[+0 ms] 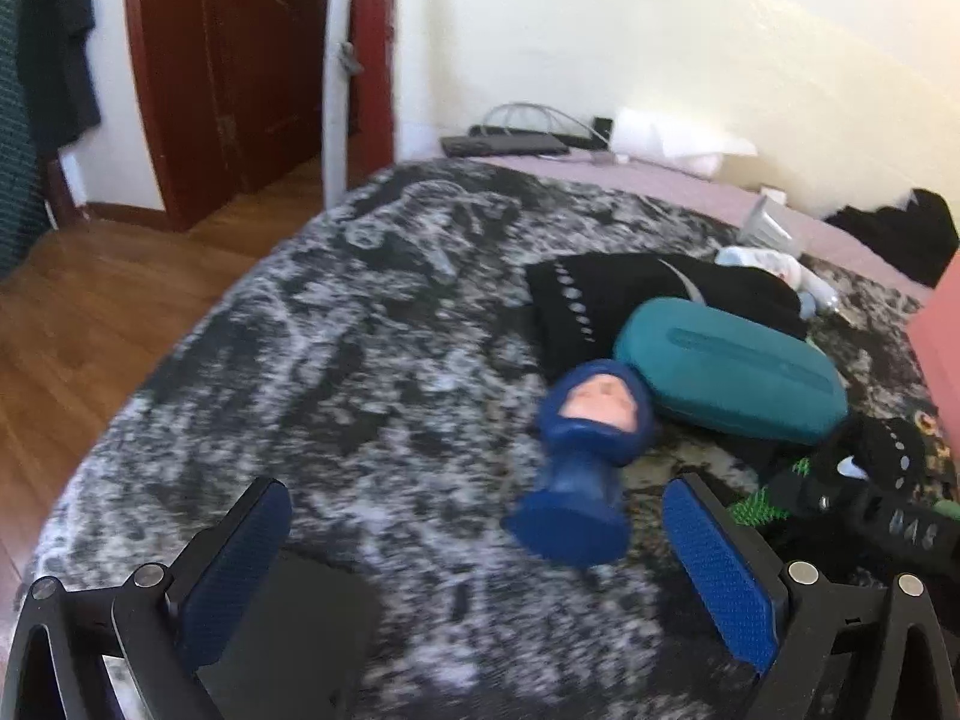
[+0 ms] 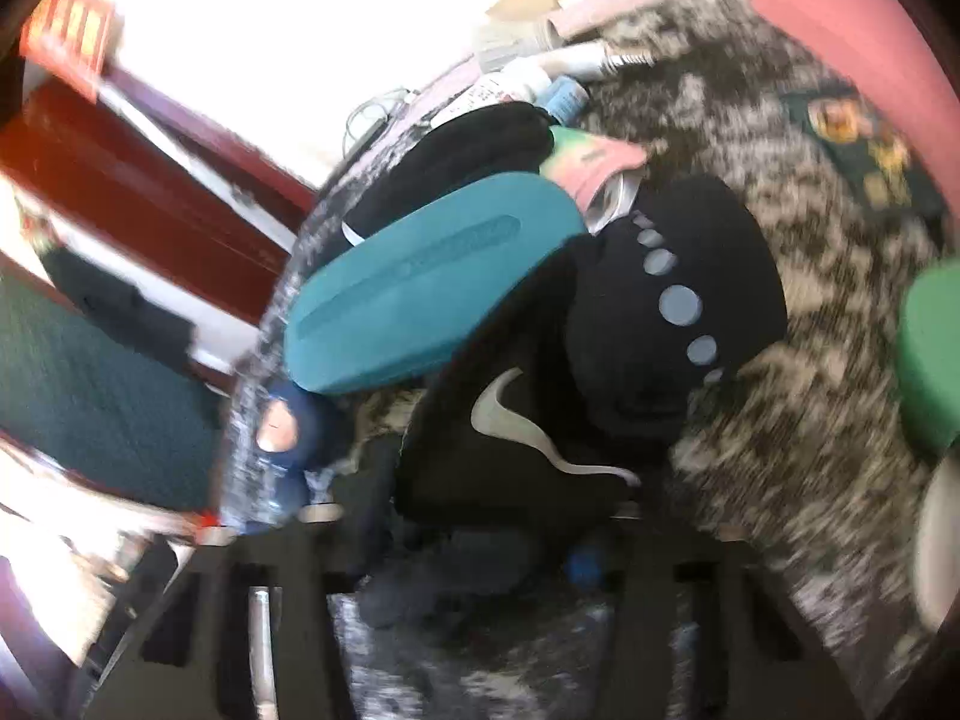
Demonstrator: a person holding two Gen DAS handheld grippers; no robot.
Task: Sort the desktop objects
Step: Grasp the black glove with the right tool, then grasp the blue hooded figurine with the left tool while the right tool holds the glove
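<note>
Two spread fingers of left hand-held gripper (image 1: 477,546), blue figurine (image 1: 585,456) just ahead between them, right's grip unclear.

My left handheld black gripper (image 1: 477,531), blue pads.
Its two fingers carry textured blue rubber pads (image 1: 717,573) on black angular linkages, pinned with round silver screws (image 1: 802,572). My right gripper's frame shows only blurred black.
</note>
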